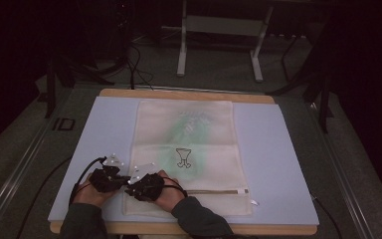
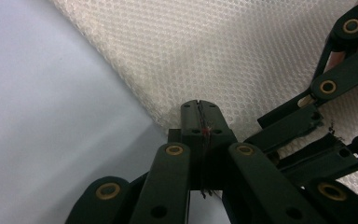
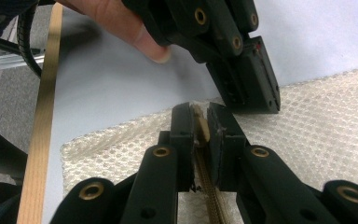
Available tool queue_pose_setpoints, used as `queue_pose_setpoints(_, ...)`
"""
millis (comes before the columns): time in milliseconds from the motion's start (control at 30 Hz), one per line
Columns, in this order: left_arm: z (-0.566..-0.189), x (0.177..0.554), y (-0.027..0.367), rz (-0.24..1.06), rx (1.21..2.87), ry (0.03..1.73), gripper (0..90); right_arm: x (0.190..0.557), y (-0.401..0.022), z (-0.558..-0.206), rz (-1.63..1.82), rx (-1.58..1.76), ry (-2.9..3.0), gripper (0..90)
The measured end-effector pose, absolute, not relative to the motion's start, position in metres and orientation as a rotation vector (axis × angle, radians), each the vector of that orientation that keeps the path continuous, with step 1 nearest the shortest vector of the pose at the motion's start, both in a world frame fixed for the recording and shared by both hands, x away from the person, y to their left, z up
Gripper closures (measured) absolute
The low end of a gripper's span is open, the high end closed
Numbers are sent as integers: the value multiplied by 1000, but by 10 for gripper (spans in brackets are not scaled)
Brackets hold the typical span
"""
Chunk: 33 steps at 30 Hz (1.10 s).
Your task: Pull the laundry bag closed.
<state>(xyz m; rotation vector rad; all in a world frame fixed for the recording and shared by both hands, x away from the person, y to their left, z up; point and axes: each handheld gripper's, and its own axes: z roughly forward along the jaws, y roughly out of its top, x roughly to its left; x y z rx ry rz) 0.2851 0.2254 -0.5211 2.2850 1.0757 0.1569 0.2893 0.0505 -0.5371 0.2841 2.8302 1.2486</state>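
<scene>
The work in hand looks like the zip of the flat cream-white mesh laundry bag (image 1: 186,154), which lies spread in the middle of the pale blue mat (image 1: 278,149) on the wooden worktop (image 1: 189,94), its near edge close to the person; a tan zip (image 1: 214,191) runs across the bag near that edge, its white pull tab (image 1: 241,191) lying toward the right end.

Both tools work at the bag's near-left corner; the left gripper (image 2: 199,106) has its jaws pressed together at the very edge of the mesh, where bag meets mat; whether a fold of mesh is caught between them I cannot tell, since nothing but a thin dark thread shows in the seam.

The right gripper (image 3: 201,122), just beside it, has its jaws nearly closed on the left end of the zip tape, which runs up between them in the right gripper view; it seems to be pinching that end.

My reading is that the step is anchoring the corner and the zip's end so that the bag cannot slide; the next move probably calls for one tool to keep the corner pinned while the other travels along the zip to the pull tab, takes it squarely, and draws it in line with the teeth, without bunching the soft mesh.

As for contents, the bag lies quite flat; a pale green shape and a small goblet-like outline (image 1: 182,157) show on or through the mesh, though which of the two I cannot say.
</scene>
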Motion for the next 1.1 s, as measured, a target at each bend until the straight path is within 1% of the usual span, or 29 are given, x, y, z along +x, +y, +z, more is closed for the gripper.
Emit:
queue_pose_setpoints(100,-523,287,228,124,2258,1092,898,289,51,-537,1245,280,2828,817)
queue_pose_setpoints(1100,-522,287,227,131,2274,1075,899,290,38,-533,1186,247,2861,821)
